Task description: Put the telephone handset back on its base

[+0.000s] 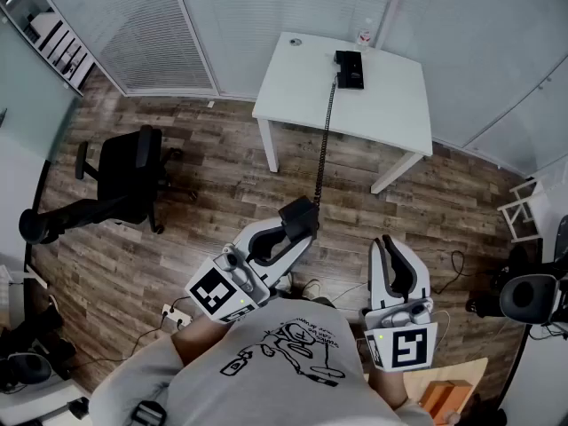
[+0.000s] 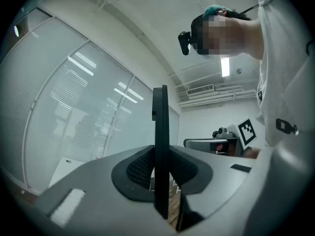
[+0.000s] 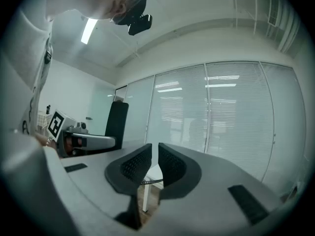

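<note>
The left gripper (image 1: 293,233) clamps the handset (image 1: 299,209) to carry it to the base (image 1: 349,69) at twelve o'clock. The right gripper (image 1: 391,248) is clenched and empty.

- No word, brand, number or sign can be read in any view.
- Small lettering is printed beside a drawing on the person's shirt (image 1: 288,349), at 6 o'clock in the head view; it cannot be made out.

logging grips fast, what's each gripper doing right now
left gripper: shut on the telephone handset
right gripper: shut, empty
</note>
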### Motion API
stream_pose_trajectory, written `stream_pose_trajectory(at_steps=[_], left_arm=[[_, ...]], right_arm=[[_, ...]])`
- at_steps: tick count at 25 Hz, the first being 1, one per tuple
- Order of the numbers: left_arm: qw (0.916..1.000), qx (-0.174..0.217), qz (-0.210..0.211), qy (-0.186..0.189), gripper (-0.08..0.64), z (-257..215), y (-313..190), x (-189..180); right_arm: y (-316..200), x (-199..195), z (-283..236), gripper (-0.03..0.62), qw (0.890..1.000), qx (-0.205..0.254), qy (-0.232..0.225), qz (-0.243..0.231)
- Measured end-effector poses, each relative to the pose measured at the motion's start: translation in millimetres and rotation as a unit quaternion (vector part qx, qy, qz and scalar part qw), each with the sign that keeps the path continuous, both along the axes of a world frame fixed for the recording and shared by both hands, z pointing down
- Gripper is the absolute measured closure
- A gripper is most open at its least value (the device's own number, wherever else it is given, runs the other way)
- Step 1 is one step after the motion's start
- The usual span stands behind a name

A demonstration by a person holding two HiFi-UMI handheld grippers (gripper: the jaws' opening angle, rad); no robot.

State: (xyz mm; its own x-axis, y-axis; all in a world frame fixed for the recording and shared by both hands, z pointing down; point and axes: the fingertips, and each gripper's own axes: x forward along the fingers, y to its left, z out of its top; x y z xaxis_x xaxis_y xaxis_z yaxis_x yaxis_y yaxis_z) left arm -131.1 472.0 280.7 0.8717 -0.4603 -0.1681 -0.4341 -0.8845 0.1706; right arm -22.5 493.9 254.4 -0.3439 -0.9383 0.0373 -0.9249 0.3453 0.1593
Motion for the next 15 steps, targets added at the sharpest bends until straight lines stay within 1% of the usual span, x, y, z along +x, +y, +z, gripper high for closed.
stream_pose_trajectory(at_steps=[5, 8, 10, 15], left_arm=[[1.0, 0.001, 0.001, -0.002, 0.485, -3, -2, -7], [1.0, 0.002, 0.003, -0.005, 0.485, -1, -1, -14], [1.0, 0.002, 0.004, -0.006, 0.485, 2, -2, -22], [0.9998, -0.009, 0.0, -0.018, 0.485, 15, -6, -41]], right_arm=[[-4, -5, -2, 0.555, 1.0, 0.0, -0.001, 0.006], [-6, -13, 1, 0.554, 1.0, 0.001, 0.018, 0.017], [-6, -20, 2, 0.554, 0.999, 0.01, 0.033, 0.025], [-7, -27, 7, 0.554, 0.999, 0.008, 0.022, 0.035]])
